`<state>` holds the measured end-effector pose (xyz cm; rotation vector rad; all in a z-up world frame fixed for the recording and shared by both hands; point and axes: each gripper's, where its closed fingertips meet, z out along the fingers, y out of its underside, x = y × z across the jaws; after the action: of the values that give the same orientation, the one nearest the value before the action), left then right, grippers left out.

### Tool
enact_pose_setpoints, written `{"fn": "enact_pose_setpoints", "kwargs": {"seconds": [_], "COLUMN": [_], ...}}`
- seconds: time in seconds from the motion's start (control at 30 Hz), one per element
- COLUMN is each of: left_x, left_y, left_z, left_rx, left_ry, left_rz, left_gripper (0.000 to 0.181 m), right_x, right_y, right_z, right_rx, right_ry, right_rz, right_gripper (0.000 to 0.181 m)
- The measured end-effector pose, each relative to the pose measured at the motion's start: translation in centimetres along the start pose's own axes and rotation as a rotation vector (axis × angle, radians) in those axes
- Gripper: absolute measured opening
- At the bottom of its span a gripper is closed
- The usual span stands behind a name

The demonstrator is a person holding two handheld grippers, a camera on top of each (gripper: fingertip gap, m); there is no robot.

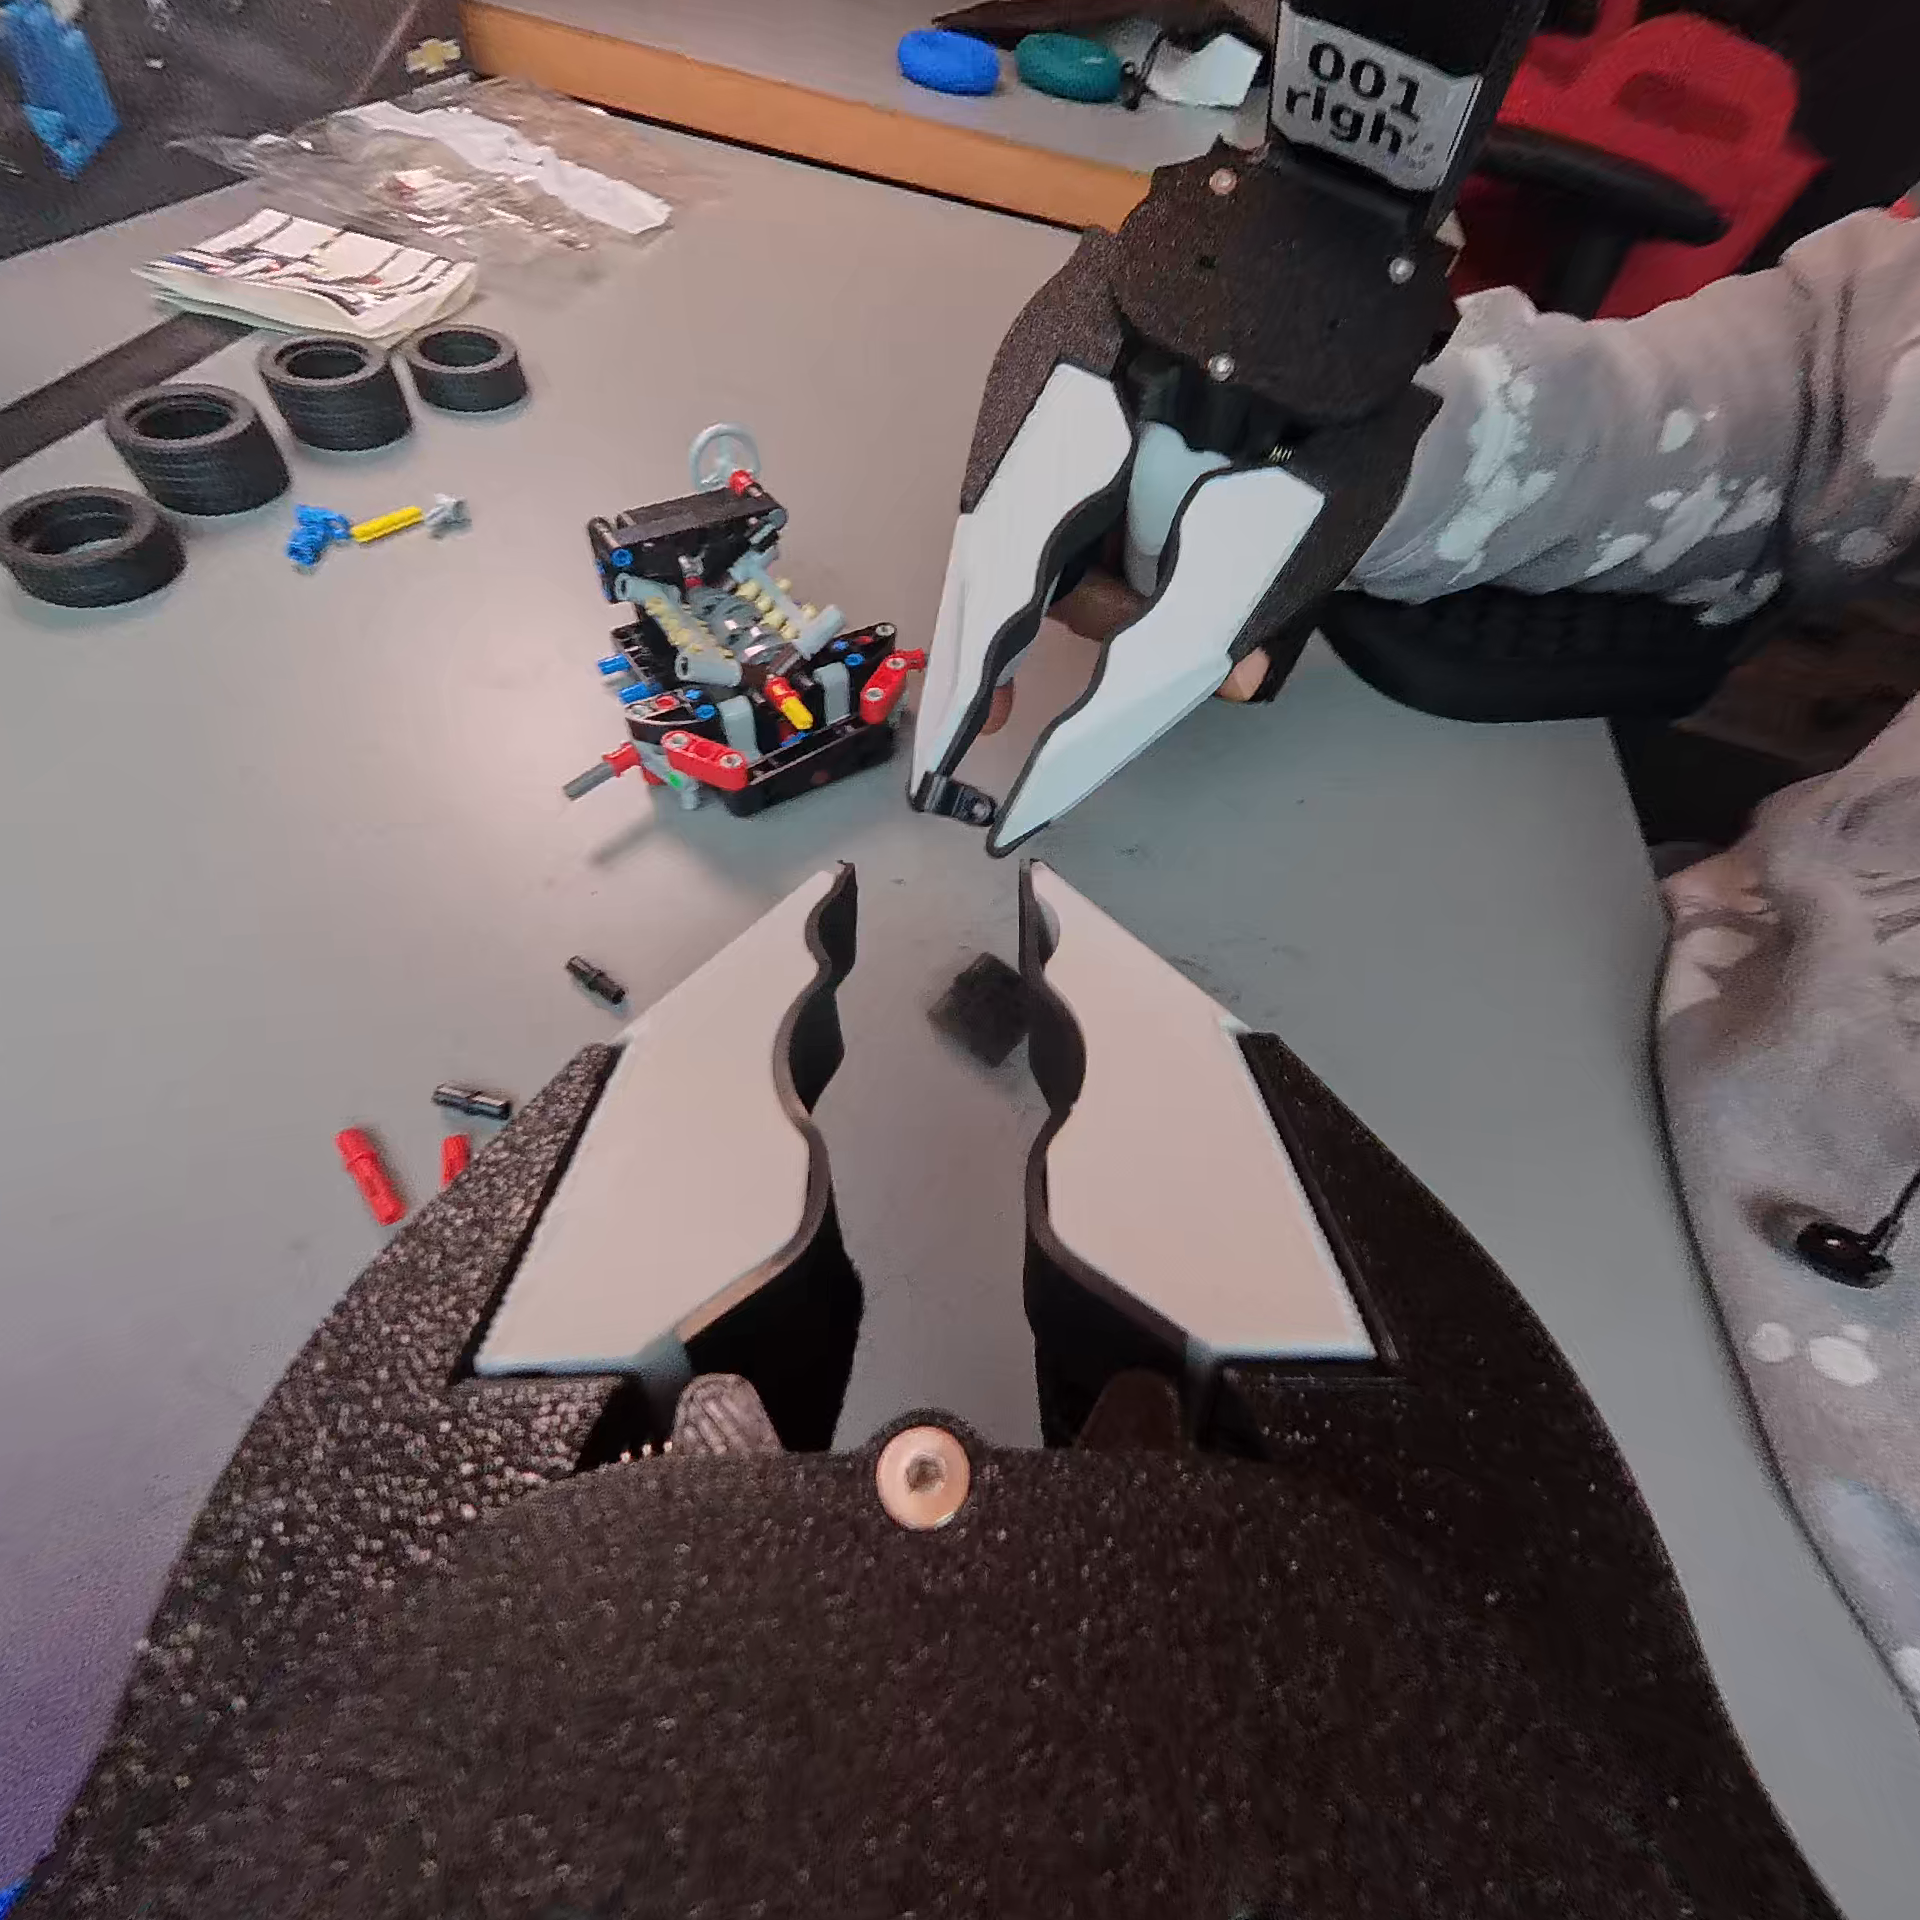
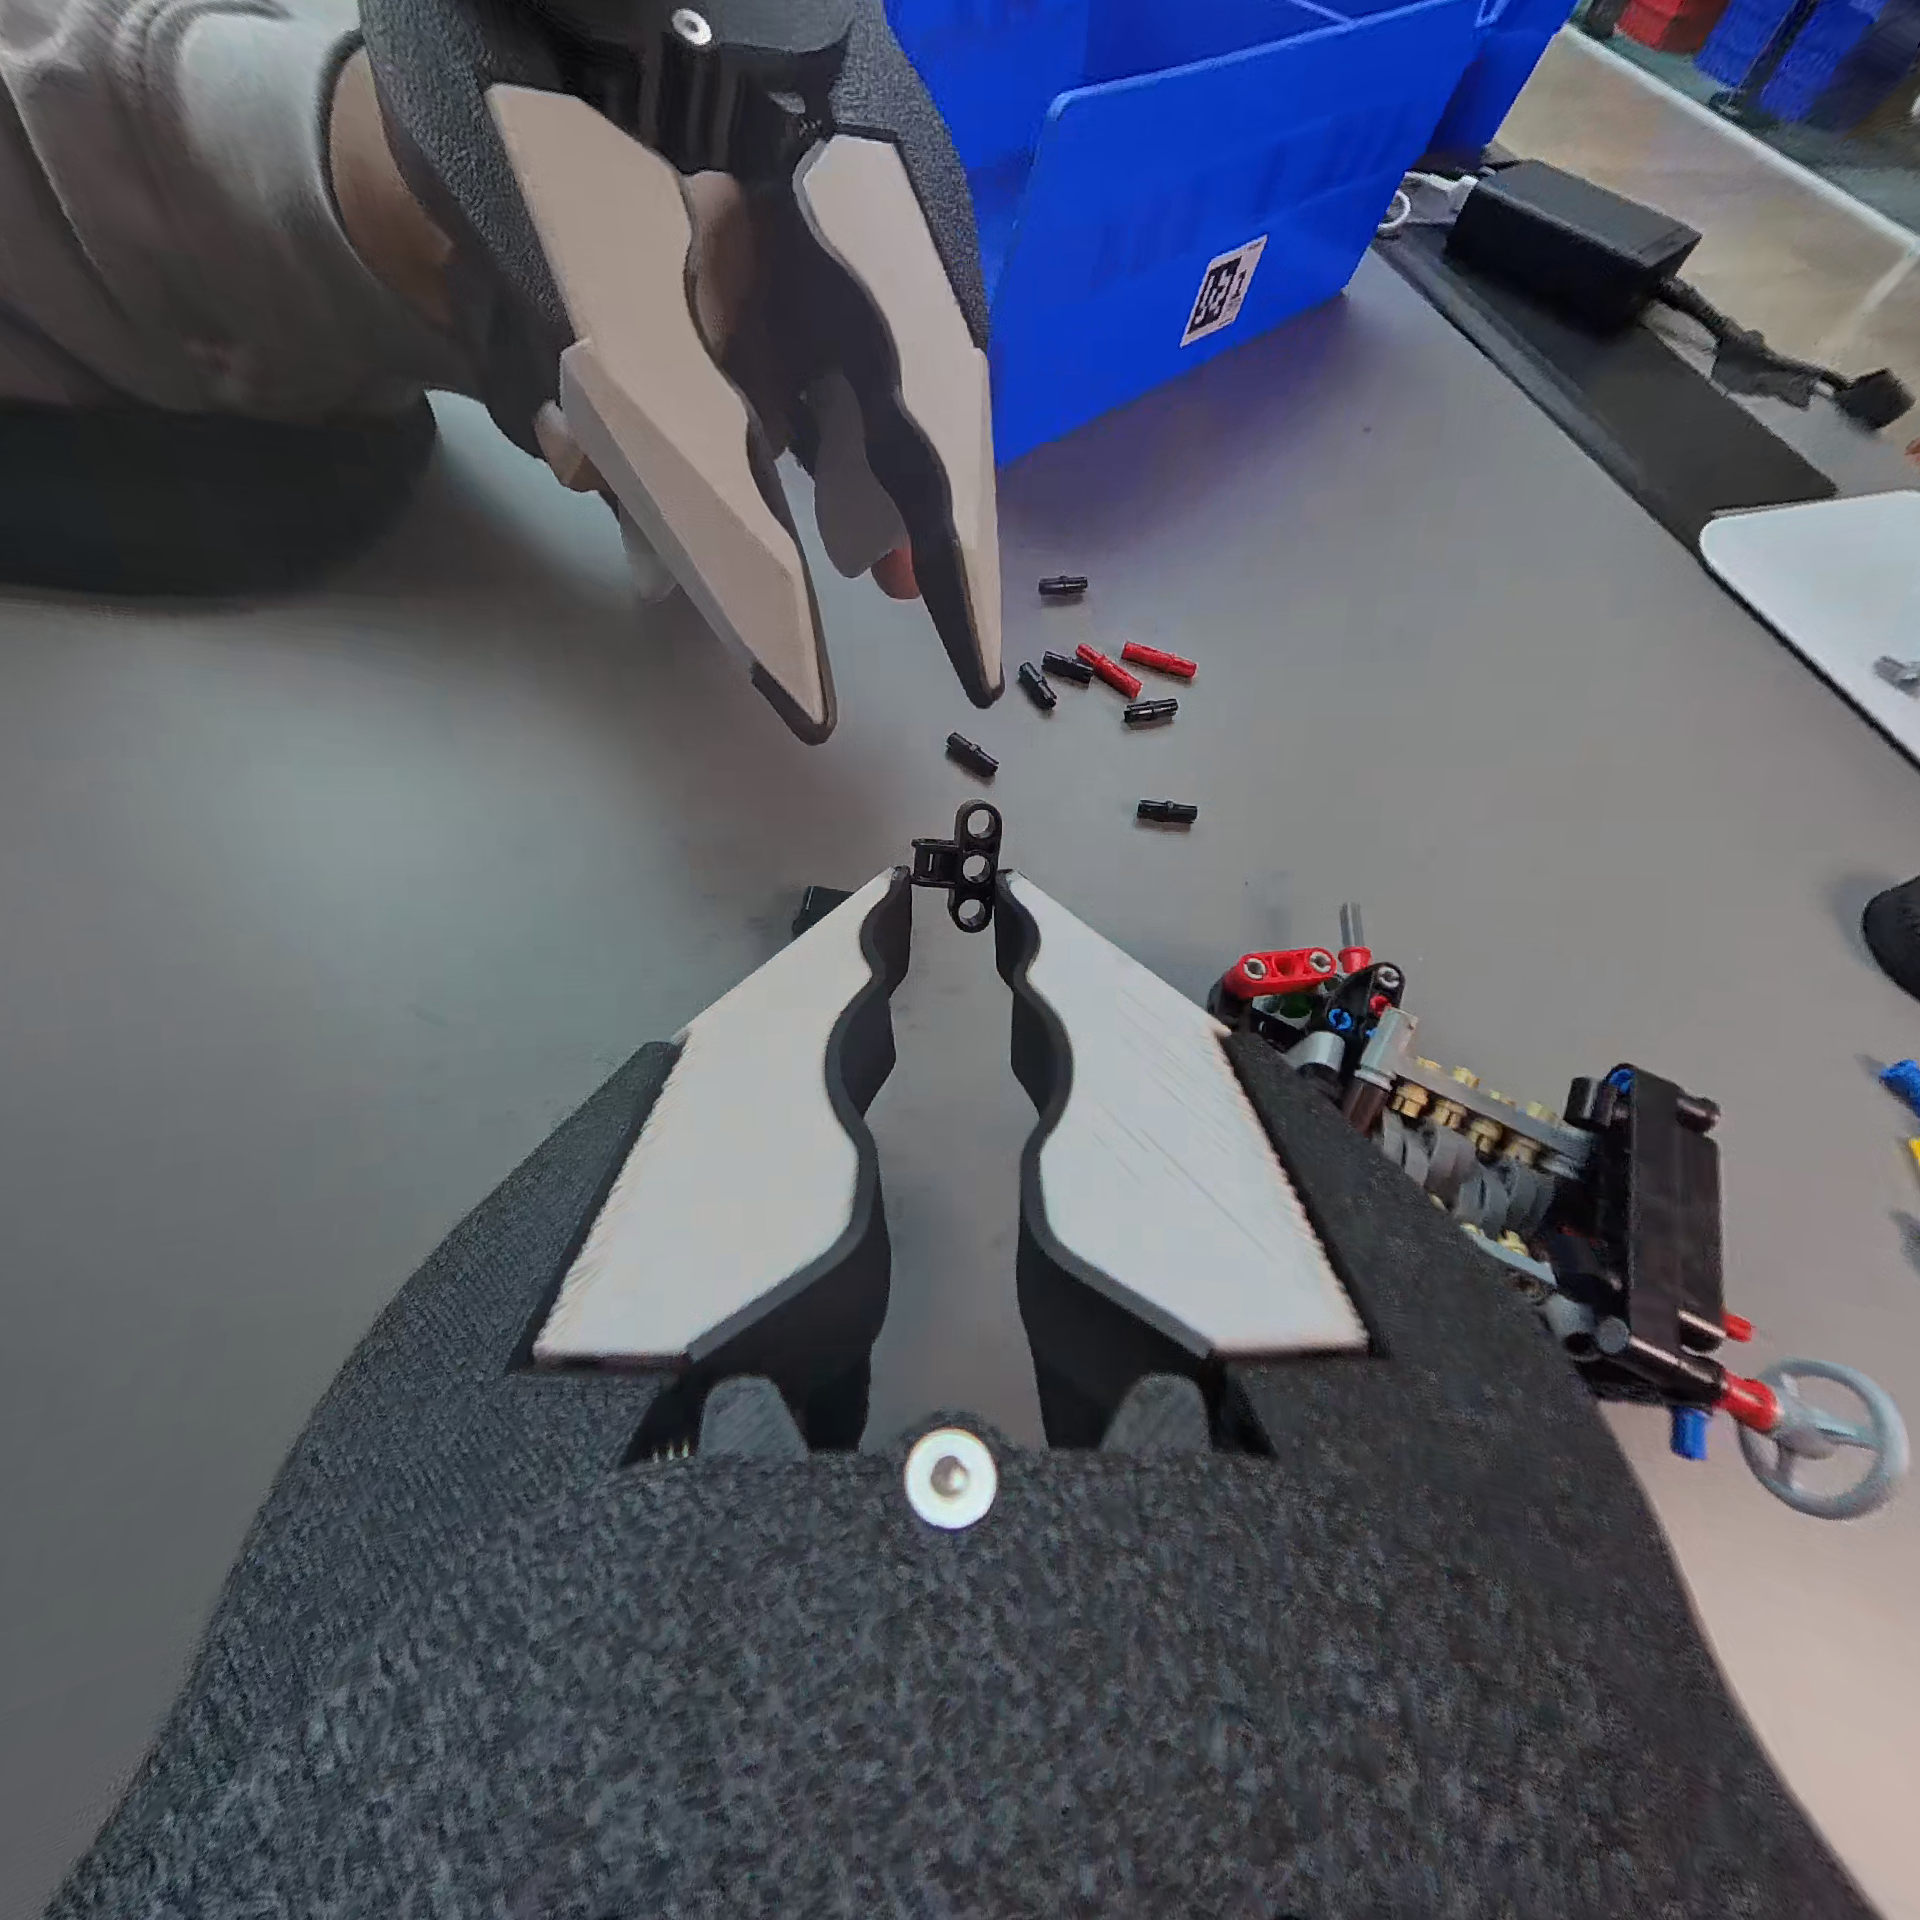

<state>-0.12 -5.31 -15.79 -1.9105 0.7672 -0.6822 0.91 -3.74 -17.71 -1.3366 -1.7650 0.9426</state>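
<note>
My right gripper [image 2: 953,879] is shut on a small black three-hole connector [image 2: 974,868], held upright at its fingertips just above the grey table [image 2: 312,831]. In the left wrist view the right gripper [image 1: 963,818] shows with the connector [image 1: 958,801] at its tips. My left gripper [image 1: 937,873] is open and empty, tips close to and facing the right gripper's tips. It also shows in the right wrist view [image 2: 899,712]. A small black square piece [image 1: 982,1006] lies on the table between the left fingers. A part-built toy brick engine model [image 1: 743,649] with a grey steering wheel stands beside the right gripper, also in the right wrist view [image 2: 1507,1174].
Loose black and red pins [image 2: 1101,675] lie near the left gripper's tips; some also show in the left wrist view [image 1: 369,1174]. Several black tyres [image 1: 197,447], a blue-yellow axle piece [image 1: 374,523], a booklet [image 1: 312,275] and a plastic bag [image 1: 468,166] lie beyond. A blue bin [image 2: 1195,208] stands behind. The grippers are tip to tip, or close to it. The small black square piece [image 1: 982,1006] is about 4 cm from my right fingertips.
</note>
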Motion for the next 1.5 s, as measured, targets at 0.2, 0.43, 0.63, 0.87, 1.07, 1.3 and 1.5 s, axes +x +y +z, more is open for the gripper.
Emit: {"fn": "enact_pose_setpoints", "kwargs": {"seconds": [0.2, 0.43, 0.63, 0.87, 1.07, 1.3, 1.5], "left_x": [0.9, 1.2, -4.3, -14.9, -16.2, -16.3, -16.4], "left_y": [0.3, -0.7, -5.0, -0.5, 2.9, 4.1, 4.9], "left_z": [1.2, 0.6, -6.6, -20.9, -20.2, -19.0, -18.6], "left_rx": [-0.02, 0.023, 0.118, -0.085, -0.155, -0.204, -0.212], "left_ry": [0.043, 0.045, -0.353, -0.984, -0.967, -0.923, -0.894], "left_rz": [-0.021, 0.009, 0.15, -0.087, -0.166, -0.161, -0.167], "left_gripper": [0.021, 0.008, 0.008, 0.009, 0.009, 0.009, 0.014], "right_x": [-1.2, -1.2, -1.2, -2.5, -2.9, -3.2, -3.2], "right_y": [-1.0, -1.9, 0.1, 3.1, 3.6, 3.6, 3.0], "right_z": [0.3, -0.1, -0.3, 1.8, 2.7, 2.6, 2.5], "right_rx": [0.0, 0.046, -0.051, -0.315, -0.383, -0.373, -0.31], "right_ry": [0.062, 0.092, -0.021, -0.075, -0.053, -0.061, -0.05], "right_rz": [-0.205, -0.241, -0.046, 0.136, 0.082, 0.051, 0.027], "right_gripper": [0.016, 0.017, 0.04, 0.043, 0.033, 0.024, 0.024]}}
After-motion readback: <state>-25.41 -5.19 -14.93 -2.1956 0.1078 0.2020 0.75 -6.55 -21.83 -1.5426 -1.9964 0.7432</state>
